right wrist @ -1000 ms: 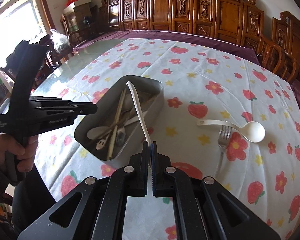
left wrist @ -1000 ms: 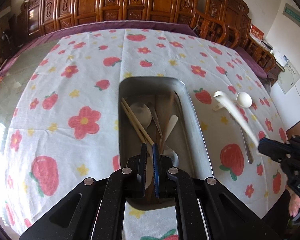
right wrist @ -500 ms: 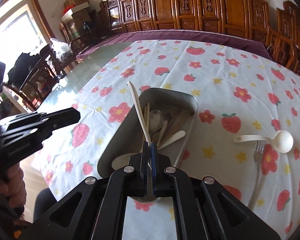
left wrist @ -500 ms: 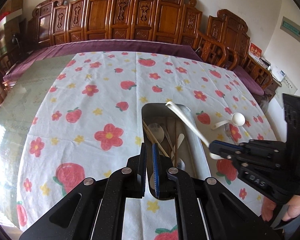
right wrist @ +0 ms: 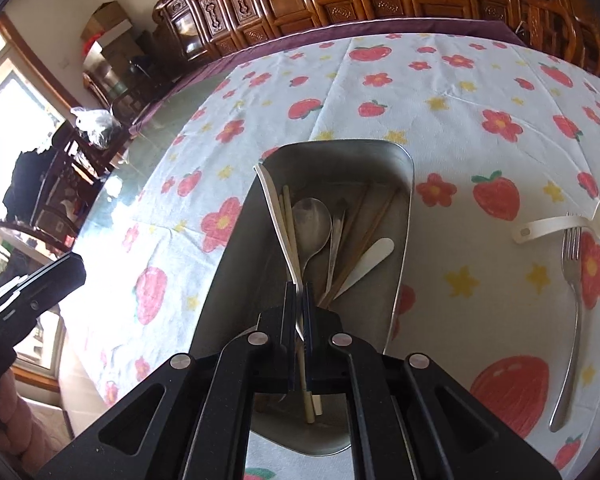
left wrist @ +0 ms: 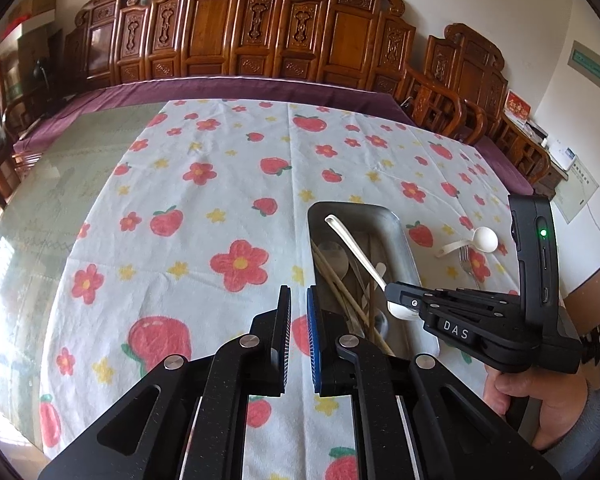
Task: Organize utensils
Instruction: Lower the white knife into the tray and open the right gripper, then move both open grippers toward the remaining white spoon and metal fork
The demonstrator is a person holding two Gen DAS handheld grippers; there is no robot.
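White capitals reading "DAS" mark the black body of the right gripper point(left wrist: 394, 300), seen from the left wrist camera with a green light glowing on the upright housing behind it; a red card and wall notices at the far right of the room carry print too small to read. The right gripper's jaws are clamped on a long white plastic spoon point(right wrist: 278, 216), gripped near its bowl end, with the slim handle slanting up and away over a metal tray point(right wrist: 404, 248) on the desk point(left wrist: 100, 168). The spoon's handle tip reaches toward the tray's far left corner. Inside the tray lie a steel spoon point(right wrist: 311, 220), pale chopsticks point(right wrist: 290, 216), darker wooden chopsticks point(right wrist: 364, 232) and another white handle point(right wrist: 370, 258), all roughly lengthwise. The left gripper point(left wrist: 298, 334) hangs over the flower-and-strawberry tablecloth point(left wrist: 220, 184) just left of the tray — its jaws nearly together, a thin gap showing cloth between them, nothing held. Well apart from the tray, to its right, a white ladle-style spoon point(right wrist: 568, 222) lies on the cloth, crossed by the tines of a steel fork point(right wrist: 572, 312) whose handle runs toward the camera. Carved wooden chairs point(left wrist: 260, 40) line the wall beyond the desk. A hand point(left wrist: 540, 400) in a grey sleeve grips the right tool's handle.
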